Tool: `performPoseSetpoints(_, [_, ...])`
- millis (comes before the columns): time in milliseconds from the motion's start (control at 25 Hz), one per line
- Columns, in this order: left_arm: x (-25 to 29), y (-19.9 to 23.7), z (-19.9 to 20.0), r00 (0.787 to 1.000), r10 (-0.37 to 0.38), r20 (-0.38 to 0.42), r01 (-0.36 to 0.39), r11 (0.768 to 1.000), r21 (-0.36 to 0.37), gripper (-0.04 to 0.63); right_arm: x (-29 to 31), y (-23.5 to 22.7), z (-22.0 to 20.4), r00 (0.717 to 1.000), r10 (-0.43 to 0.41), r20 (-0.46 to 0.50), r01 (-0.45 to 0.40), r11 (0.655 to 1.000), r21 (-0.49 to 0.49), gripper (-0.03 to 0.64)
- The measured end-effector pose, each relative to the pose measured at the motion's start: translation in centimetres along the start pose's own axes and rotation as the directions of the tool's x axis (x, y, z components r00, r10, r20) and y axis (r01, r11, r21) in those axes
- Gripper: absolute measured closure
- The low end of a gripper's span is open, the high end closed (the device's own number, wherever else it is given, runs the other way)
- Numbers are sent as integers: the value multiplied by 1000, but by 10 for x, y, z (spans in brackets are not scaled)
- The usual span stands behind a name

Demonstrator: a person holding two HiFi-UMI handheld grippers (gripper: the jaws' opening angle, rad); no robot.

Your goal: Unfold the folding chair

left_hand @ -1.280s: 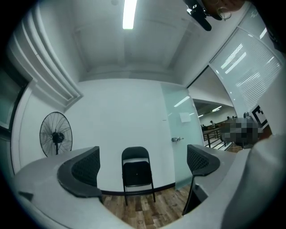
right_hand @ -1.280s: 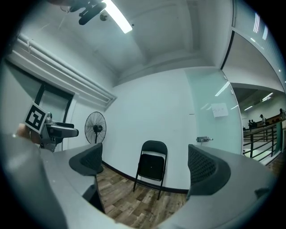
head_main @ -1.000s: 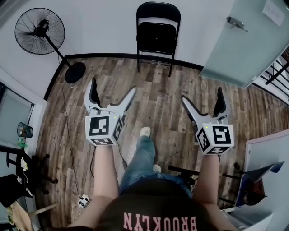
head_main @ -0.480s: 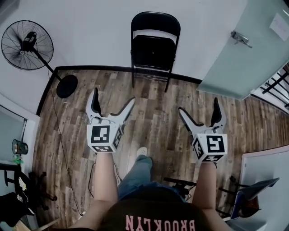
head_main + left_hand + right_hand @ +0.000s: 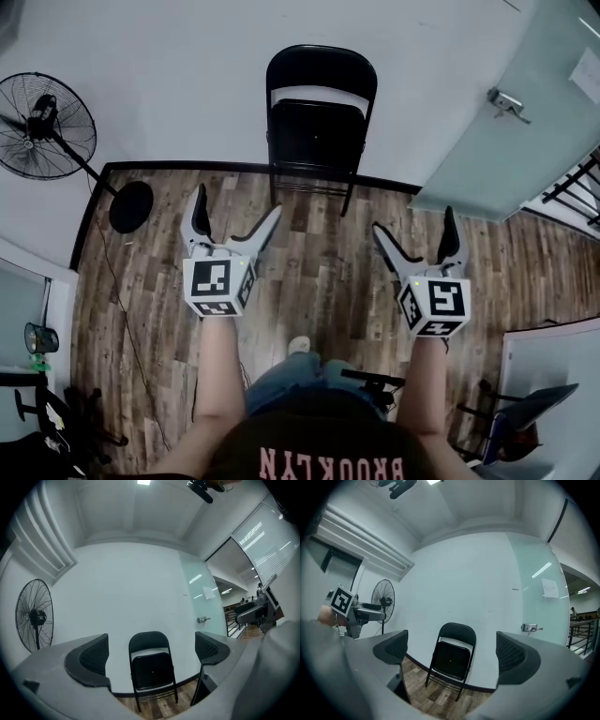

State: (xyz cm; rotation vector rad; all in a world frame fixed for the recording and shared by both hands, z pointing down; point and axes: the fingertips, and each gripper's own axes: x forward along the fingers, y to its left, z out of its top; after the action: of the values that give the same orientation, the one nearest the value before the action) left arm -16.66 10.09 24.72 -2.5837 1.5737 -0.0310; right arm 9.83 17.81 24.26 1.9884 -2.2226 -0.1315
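Both grippers are held out in front of the person with nothing in them. The left gripper [image 5: 238, 199] has its jaws spread wide, and the right gripper [image 5: 413, 219] is spread just as wide. Each gripper view frames only the distant chair between its jaw pads. The step in hand looks like the approach, since neither tool is near the chair and the unfolding has not begun.

The next move probably calls for closing in over the wood floor [image 5: 319, 272]. One gripper would then likely steady the backrest while the other takes the front edge of the seat and swings it down. The chair would also need to come off the wall so the legs have room to splay.

The white wall [image 5: 187, 84] backs the black metal folding chair [image 5: 319, 117], which stands well ahead, centred between the two grippers. It is folded flat and upright, its feet on the floor by the dark baseboard. The curved backrest tops the frame, a strip of wall shows below it, and the seat panel is flipped up vertical. Thin crossbars join the legs low down.
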Motion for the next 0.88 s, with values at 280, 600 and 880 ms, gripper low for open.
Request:
performPoseSetpoints(280, [27, 21, -9, 1000, 25, -13, -25, 1000, -1, 26, 33, -7, -8, 1000, -3, -17, 4, 999, 44, 48])
performPoseSetpoints(600, [72, 37, -30, 996, 50, -69, -51, 999, -6, 26, 86, -23, -24, 999, 16, -46, -14, 998, 53, 48])
performPoseSetpoints(880, [141, 43, -41, 993, 58, -105, -59, 998, -9, 26, 157, -57, -28, 999, 29, -38, -25, 996, 80, 48])
